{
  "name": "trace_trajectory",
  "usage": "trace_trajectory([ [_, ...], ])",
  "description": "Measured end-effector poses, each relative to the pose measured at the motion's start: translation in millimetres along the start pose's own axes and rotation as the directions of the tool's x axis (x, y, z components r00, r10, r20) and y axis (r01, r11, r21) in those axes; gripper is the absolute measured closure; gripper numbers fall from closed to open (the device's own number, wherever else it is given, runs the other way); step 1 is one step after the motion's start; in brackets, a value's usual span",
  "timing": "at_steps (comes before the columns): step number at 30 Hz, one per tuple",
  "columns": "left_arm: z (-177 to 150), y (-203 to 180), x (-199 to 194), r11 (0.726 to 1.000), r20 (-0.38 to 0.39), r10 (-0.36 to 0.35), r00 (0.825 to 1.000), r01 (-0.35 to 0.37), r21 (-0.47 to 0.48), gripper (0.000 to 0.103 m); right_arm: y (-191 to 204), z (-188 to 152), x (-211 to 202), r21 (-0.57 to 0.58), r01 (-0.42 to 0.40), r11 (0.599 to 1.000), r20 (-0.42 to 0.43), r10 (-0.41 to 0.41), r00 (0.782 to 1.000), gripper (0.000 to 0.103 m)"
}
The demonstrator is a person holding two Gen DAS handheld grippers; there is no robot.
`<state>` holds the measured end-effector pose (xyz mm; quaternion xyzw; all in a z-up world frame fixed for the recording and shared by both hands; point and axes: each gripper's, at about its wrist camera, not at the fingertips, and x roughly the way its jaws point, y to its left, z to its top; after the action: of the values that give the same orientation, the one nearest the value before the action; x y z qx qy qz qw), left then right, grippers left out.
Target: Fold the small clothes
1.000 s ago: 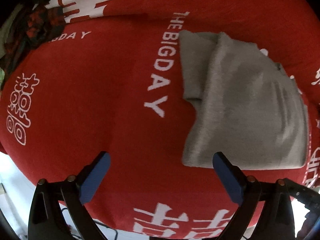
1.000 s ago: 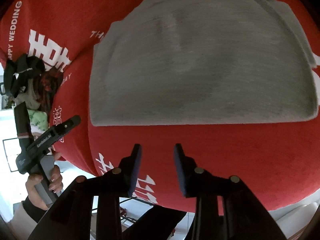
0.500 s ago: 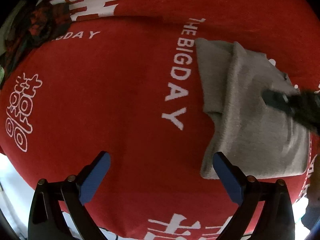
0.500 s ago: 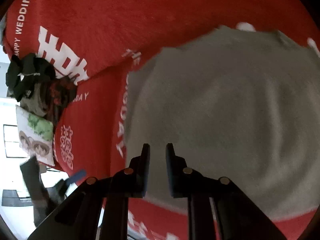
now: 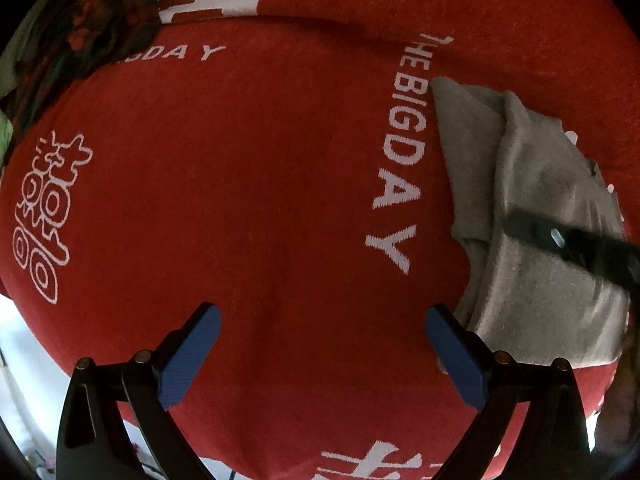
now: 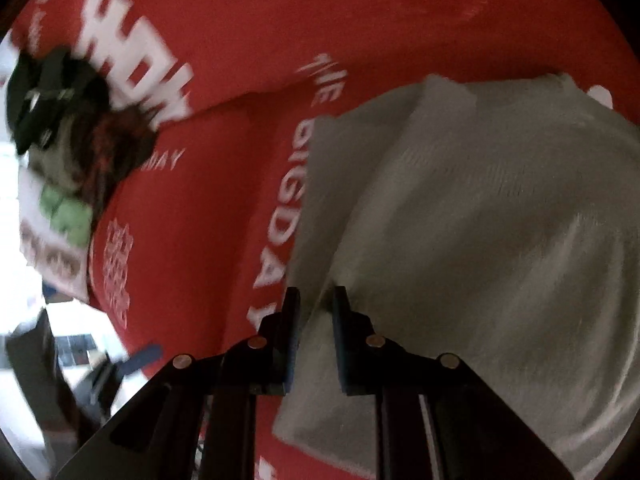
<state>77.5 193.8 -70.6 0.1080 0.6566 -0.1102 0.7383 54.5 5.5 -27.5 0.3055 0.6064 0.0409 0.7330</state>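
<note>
The left tool (image 5: 322,344) points straight down over the red cloth-covered surface (image 5: 240,200), its blue pads spread wide with nothing between them. The folded grey garment (image 5: 540,240) lies on the surface to its right. The right tool (image 6: 314,312) slants steeply down at the garment's left edge, its pads narrowed to a small gap with a fold of the grey fabric pinched between them.
</note>
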Motion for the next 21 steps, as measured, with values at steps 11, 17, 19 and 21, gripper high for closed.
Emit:
trace_trajectory([
  [11,5,-24,-2,0.999,-0.005,-0.009,1.0,0.009,0.049,0.001,-72,-77,-51,0.289,-0.115,0.95,0.044,0.107,0.993,0.07],
  [17,6,-41,-3,0.996,-0.003,-0.011,1.0,0.012,0.093,0.001,-102,-118,-60,0.415,-0.169,0.894,0.085,0.147,0.985,0.07],
  [19,6,-45,-3,0.995,-0.004,-0.015,1.0,0.015,0.101,0.001,-110,-128,-60,0.459,-0.196,0.867,0.103,0.167,0.981,0.067],
  [21,6,-47,-4,0.995,-0.004,-0.017,1.0,0.017,0.101,0.001,-119,-137,-61,0.495,-0.219,0.841,0.123,0.182,0.976,0.067],
])
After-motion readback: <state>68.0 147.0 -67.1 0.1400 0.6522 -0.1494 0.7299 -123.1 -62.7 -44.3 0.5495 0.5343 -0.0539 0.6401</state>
